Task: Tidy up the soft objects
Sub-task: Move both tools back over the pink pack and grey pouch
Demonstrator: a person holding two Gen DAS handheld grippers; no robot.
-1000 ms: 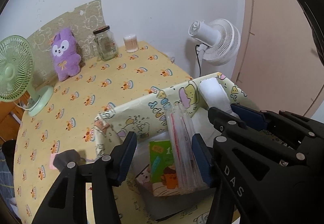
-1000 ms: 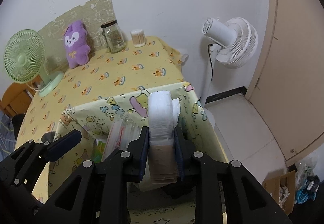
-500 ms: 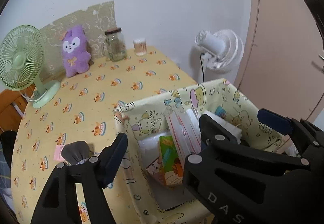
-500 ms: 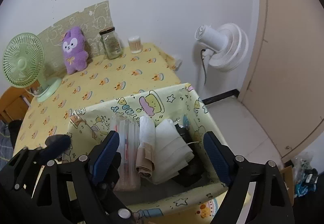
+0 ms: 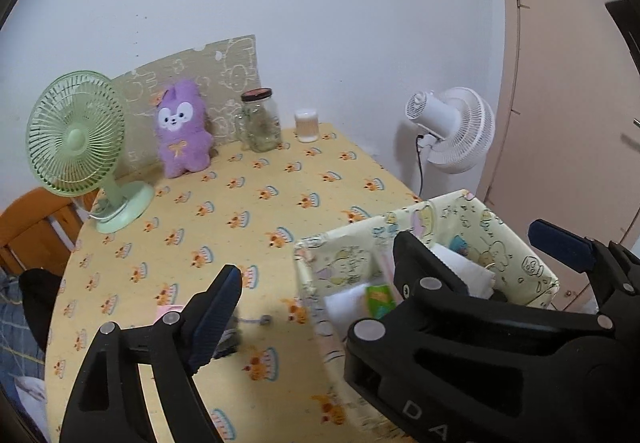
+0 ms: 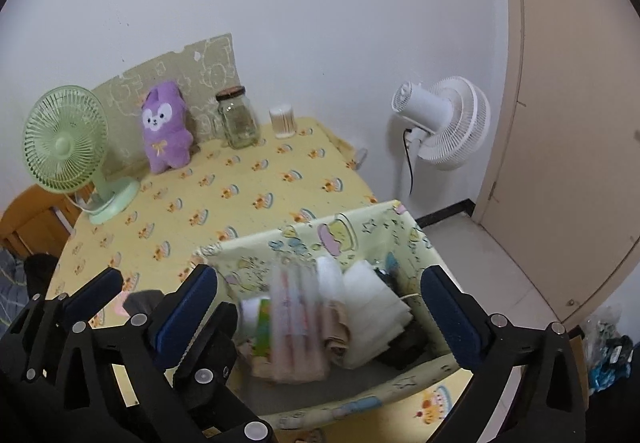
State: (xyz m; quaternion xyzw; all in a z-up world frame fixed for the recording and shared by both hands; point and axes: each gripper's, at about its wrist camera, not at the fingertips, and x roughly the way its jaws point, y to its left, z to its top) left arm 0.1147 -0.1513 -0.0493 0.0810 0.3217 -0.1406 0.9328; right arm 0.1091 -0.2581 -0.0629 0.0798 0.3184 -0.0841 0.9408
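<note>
A yellow cartoon-print fabric bin (image 6: 336,239) stands at the table's near right corner. It holds a clear packet with red stripes (image 6: 298,307), a beige and white folded cloth (image 6: 372,307), a green-labelled pack (image 6: 264,323) and a dark item. The bin also shows in the left wrist view (image 5: 504,239). My right gripper (image 6: 316,303) is open above the bin, empty. My left gripper (image 5: 316,283) is open and empty, over the table left of the bin. A small grey pouch (image 5: 228,339) lies behind its left finger. A purple plush (image 5: 182,129) sits at the back.
A green desk fan (image 5: 76,147) stands back left, a glass jar (image 5: 260,119) and a cotton-swab tub (image 5: 307,125) at the back edge. A white floor fan (image 6: 444,123) and a door (image 6: 572,123) are right of the table. An orange chair (image 5: 28,227) is at left.
My right gripper let go of the folded cloth in the bin and opened wide. Both grippers rose and drew back; the left one swung left off the clear packet.
</note>
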